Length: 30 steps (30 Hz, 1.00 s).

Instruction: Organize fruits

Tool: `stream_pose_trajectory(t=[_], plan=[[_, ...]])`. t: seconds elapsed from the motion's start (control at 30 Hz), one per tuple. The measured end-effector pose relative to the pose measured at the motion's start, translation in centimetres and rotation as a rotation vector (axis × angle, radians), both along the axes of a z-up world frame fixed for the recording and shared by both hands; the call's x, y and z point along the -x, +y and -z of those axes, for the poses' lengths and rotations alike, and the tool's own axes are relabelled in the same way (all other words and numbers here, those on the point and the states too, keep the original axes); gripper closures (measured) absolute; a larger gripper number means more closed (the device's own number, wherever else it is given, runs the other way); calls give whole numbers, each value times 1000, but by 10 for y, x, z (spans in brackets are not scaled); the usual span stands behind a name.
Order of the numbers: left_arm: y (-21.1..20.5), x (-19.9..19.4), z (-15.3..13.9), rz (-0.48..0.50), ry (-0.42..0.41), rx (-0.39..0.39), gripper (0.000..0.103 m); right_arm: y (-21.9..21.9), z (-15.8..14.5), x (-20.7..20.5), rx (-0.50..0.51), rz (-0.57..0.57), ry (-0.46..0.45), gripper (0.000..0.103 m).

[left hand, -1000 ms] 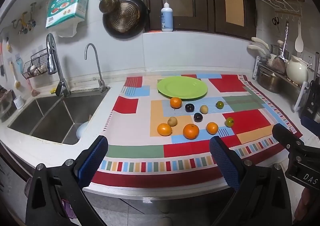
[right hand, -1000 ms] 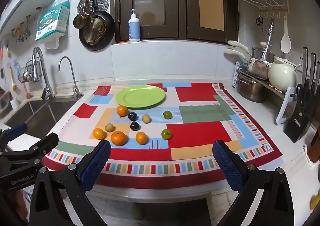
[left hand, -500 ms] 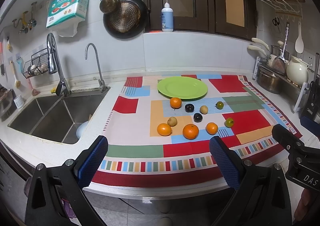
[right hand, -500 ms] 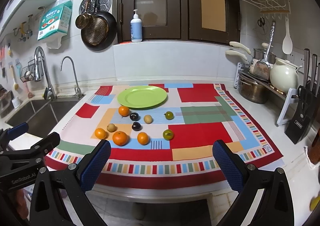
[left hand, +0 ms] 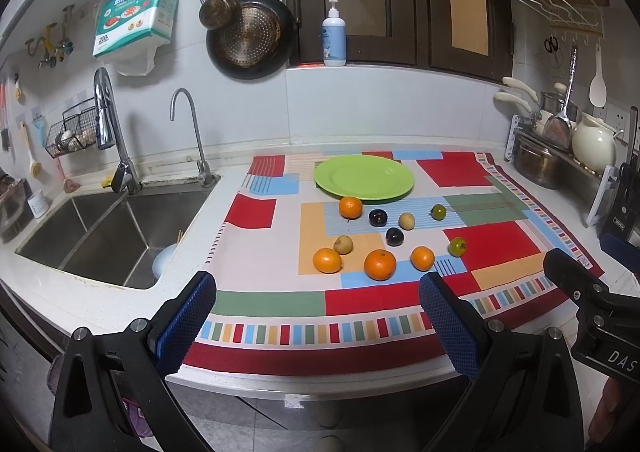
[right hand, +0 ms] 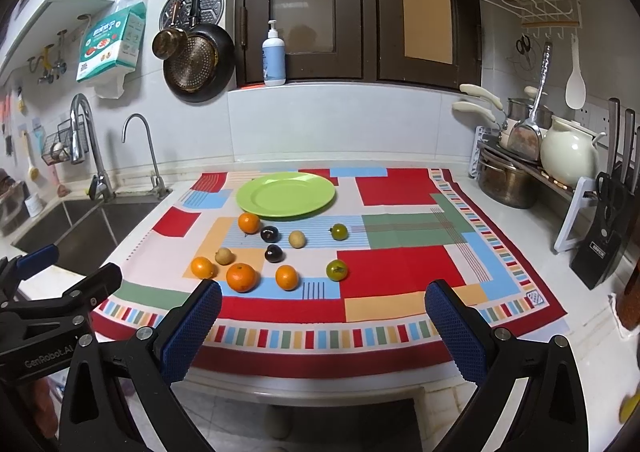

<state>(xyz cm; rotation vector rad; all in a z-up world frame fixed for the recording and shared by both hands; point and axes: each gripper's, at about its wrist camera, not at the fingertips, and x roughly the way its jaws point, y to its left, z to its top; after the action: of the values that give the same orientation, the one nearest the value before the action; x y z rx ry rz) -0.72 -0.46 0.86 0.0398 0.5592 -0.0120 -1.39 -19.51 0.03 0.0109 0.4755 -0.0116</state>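
Note:
A green plate [left hand: 363, 176] [right hand: 285, 194] lies empty at the back of a colourful patterned cloth [left hand: 256, 304] [right hand: 400, 276]. In front of it lie several loose fruits: oranges [left hand: 379, 264] [right hand: 241, 277], two dark plums [left hand: 394, 236] [right hand: 273, 253], two pale yellow fruits [left hand: 343, 244] [right hand: 297, 239] and two green tomatoes [left hand: 457, 246] [right hand: 337, 270]. My left gripper [left hand: 316, 324] is open and empty before the counter's front edge. My right gripper [right hand: 322, 326] is open and empty, level with it, to its right.
A steel sink [left hand: 100, 228] with two taps lies left of the cloth. A dish rack with pots and a white jug [right hand: 568, 155] and a knife block [right hand: 604, 248] stand at the right. Pans [left hand: 248, 39] and a soap bottle [left hand: 334, 35] are by the back wall.
The right gripper has moved a little forward and up toward the counter. The left gripper has hardly moved. No fruit has moved.

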Motion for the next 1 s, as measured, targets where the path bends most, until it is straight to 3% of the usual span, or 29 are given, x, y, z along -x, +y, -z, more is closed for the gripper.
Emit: stream_pose_trajectory(t=[1.0], plan=[[-1,1,1,0,-5,0,0,1,-2,1,0,-7,-6,0]])
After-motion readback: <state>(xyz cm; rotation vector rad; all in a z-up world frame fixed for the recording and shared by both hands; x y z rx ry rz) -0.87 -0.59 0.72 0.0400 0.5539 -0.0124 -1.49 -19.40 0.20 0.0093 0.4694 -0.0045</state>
